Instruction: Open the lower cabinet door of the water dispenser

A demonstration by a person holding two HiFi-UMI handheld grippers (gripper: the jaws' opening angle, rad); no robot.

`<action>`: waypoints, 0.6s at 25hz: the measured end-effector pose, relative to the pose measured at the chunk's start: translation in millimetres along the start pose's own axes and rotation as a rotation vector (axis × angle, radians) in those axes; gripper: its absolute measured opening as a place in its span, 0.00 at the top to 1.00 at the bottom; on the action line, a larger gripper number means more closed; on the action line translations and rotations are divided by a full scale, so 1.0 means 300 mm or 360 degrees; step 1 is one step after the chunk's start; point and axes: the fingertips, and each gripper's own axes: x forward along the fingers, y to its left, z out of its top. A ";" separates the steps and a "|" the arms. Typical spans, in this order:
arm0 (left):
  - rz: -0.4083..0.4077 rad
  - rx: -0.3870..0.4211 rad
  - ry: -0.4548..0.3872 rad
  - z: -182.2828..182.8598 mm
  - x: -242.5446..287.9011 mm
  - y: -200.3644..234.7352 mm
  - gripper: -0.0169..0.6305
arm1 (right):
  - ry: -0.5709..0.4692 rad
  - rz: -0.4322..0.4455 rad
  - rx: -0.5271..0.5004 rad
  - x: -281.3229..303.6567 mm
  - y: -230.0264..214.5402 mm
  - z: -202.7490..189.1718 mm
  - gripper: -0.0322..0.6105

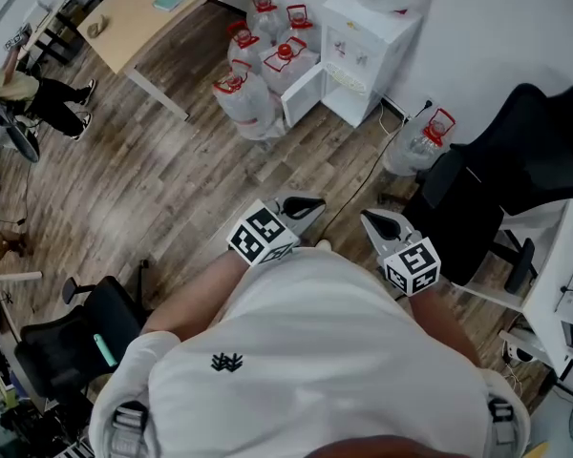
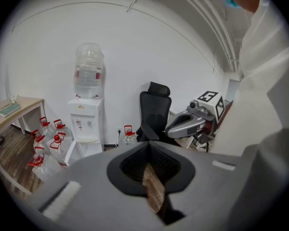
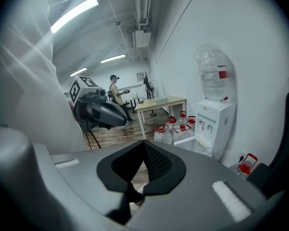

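**Water dispenser** (image 1: 368, 36): white, far centre against the wall (image 1: 497, 27), bottle on top.

**Lower cabinet door** (image 1: 304, 92): already swung open to the left, its free edge just beside the jugs.

**Water jugs** (image 1: 258, 70): red-capped cluster on the floor, crowding the door's left side. A single jug (image 1: 422, 141) stands right of the dispenser.

**Wooden floor** (image 1: 153, 179): a bare stretch runs from the grippers to the dispenser, crossed by a thin cable (image 1: 363, 175).

**Office chair** (image 1: 497, 179): black, near right, hemming that side.

**Table** (image 1: 143, 12): far left, its corner leg near the jugs.

**Left gripper** (image 1: 313, 201): held near the person's body, well apart from the door. Jaws pressed together, nothing between them.

**Right gripper** (image 1: 371, 219): beside the left one, likewise well short of the dispenser. Jaws pressed together, empty.
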 end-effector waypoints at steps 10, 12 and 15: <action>0.0034 -0.0004 -0.0001 -0.008 0.014 0.000 0.89 | -0.0025 -0.0016 -0.0007 -0.026 -0.019 -0.015 0.95; 0.0031 0.0004 0.0004 -0.010 0.018 -0.003 0.89 | -0.0025 -0.0019 -0.0004 -0.029 -0.024 -0.019 0.95; 0.0026 0.0012 0.0005 -0.011 0.022 -0.011 0.89 | -0.0030 -0.0021 -0.0008 -0.034 -0.024 -0.021 0.95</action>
